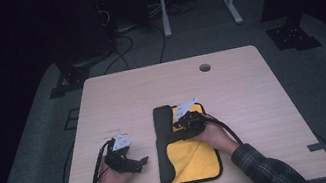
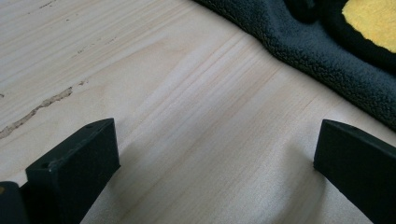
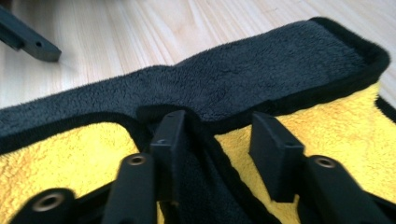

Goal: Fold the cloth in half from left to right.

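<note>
Here, the right gripper [image 3: 219, 154] pinched at the towel's [image 1: 196, 159] folded dark edge.
The towel lay mid-table [image 1: 251, 86], yellow with a dark flap folded over its left side. Its jaws stood narrow around a ridge of hem, though whether they pressed I couldn't tell. The left gripper [image 2: 215, 158] stood wide over bare wood. Soft, light and floppy, it would likely sag; gripping the bound hem seemed best.
</note>
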### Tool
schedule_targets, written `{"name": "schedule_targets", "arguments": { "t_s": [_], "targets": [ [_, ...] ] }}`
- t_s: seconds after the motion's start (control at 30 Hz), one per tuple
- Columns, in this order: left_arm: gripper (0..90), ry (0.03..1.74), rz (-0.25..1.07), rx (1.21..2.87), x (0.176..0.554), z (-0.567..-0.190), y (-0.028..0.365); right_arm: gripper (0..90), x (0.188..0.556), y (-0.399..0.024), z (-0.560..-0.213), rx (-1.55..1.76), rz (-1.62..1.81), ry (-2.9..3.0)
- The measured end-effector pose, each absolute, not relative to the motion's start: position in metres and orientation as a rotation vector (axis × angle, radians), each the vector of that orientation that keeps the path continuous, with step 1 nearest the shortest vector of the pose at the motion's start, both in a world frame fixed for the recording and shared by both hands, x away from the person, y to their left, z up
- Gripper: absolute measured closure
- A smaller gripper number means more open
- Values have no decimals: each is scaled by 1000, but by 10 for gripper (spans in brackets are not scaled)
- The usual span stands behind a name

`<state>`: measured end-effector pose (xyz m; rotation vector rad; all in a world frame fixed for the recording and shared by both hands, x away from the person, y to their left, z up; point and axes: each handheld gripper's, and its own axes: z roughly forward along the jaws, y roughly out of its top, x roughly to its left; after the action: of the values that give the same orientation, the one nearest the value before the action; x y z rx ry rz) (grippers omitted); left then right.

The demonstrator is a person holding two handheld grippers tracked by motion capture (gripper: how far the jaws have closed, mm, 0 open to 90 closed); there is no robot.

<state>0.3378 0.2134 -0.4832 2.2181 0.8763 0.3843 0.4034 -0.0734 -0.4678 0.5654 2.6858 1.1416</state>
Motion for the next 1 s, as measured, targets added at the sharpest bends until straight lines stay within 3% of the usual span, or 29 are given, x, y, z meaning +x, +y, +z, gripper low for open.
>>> {"name": "schedule_targets", "arguments": {
  "t_s": [0.2, 1.0],
  "targets": [
    [0, 876, 384, 2218, 338, -483, 213, 837, 403, -74, -469, 561, 1129, 2664],
    [0, 868, 385, 2220, 338, -483, 213, 854, 427, -115, -435, 787, 1271, 2443]
  ]
}}
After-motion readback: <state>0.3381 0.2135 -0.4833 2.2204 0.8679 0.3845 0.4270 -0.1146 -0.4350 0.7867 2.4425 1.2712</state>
